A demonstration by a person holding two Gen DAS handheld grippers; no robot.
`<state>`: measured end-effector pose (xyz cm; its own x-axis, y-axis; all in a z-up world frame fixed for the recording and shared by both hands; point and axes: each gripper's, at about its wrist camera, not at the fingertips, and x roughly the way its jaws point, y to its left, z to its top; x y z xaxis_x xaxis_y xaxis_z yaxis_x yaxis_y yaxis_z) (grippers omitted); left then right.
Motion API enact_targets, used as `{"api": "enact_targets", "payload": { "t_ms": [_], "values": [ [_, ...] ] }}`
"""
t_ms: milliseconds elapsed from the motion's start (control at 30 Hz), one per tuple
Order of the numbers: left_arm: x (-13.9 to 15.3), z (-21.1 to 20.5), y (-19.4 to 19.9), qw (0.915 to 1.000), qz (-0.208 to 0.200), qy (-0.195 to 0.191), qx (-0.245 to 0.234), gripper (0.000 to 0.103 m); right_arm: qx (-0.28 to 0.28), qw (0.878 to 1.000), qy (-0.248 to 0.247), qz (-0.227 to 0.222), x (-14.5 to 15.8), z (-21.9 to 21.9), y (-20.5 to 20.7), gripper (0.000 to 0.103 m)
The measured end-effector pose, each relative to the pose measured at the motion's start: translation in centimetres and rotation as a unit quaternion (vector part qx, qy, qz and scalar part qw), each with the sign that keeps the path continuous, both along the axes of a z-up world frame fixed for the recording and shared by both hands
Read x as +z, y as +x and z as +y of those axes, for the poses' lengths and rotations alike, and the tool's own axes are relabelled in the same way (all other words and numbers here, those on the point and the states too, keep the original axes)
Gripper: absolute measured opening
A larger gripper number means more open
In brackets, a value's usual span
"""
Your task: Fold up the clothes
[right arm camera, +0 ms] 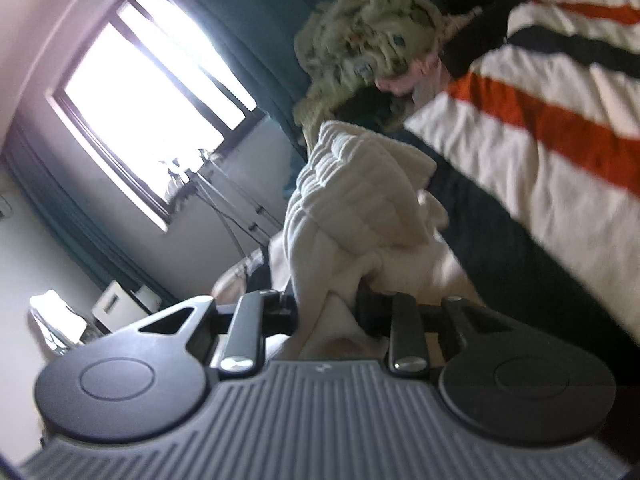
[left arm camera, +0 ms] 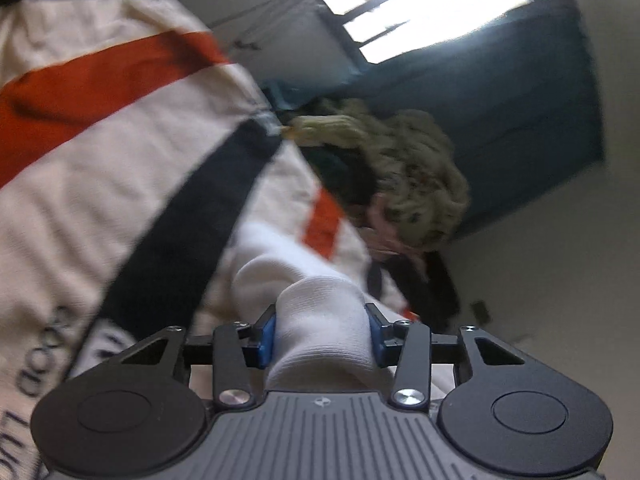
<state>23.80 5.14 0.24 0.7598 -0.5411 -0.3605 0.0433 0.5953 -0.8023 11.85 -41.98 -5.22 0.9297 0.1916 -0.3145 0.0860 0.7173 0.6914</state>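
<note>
Left wrist view: the left tool [left arm camera: 322,336] clamps a bunched white ribbed cuff [left arm camera: 320,320] between its blue pads [left arm camera: 267,340], evidently one end of the striped sweater [left arm camera: 120,160] that hangs raised across the left of the frame, apparently lifted clear so it can be spread. A heap of unfolded clothes [left arm camera: 408,176] lies beyond, against a teal curtain [left arm camera: 520,100].

Right wrist view: the right tool [right arm camera: 326,312] pinches a fold of cream ribbed fabric [right arm camera: 352,208], probably the sweater's [right arm camera: 540,112] other end, held aloft beside the clothes heap [right arm camera: 360,40], window [right arm camera: 152,100] behind.
</note>
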Motion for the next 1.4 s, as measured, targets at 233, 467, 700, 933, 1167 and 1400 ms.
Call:
{"api": "enact_targets", "payload": {
  "t_ms": [233,467,700,933,1167,1400],
  "values": [
    [5.2,-9.5,3.6,0.9975,-0.011,0.026,-0.065,0.044,-0.016,1.000,0.013,0.012,4.8,-7.7,1.3,0.029],
    [7.1,-22.3,11.5,0.9903,-0.030,0.051,-0.126,0.043,-0.071,0.997,-0.009,0.002,7.0,-16.8,5.0,0.029],
    [6.6,-33.1,19.9,0.9841,-0.053,0.077,-0.151,0.043,-0.128,0.991,-0.028,-0.001,6.1,-23.7,9.9,0.029],
    [-2.1,-35.6,20.0,0.9723,-0.064,0.139,-0.177,0.043,-0.150,0.987,-0.020,0.043,-3.4,-26.3,10.7,0.029],
    [-7.7,-33.9,17.0,0.9504,-0.058,0.206,-0.226,0.044,-0.142,0.985,0.010,0.094,-12.1,-24.2,5.0,0.035],
    [-4.4,-33.2,13.4,0.9341,-0.075,0.264,-0.228,0.043,-0.173,0.971,0.034,0.163,-12.3,-22.6,2.0,0.040]
  ]
}}
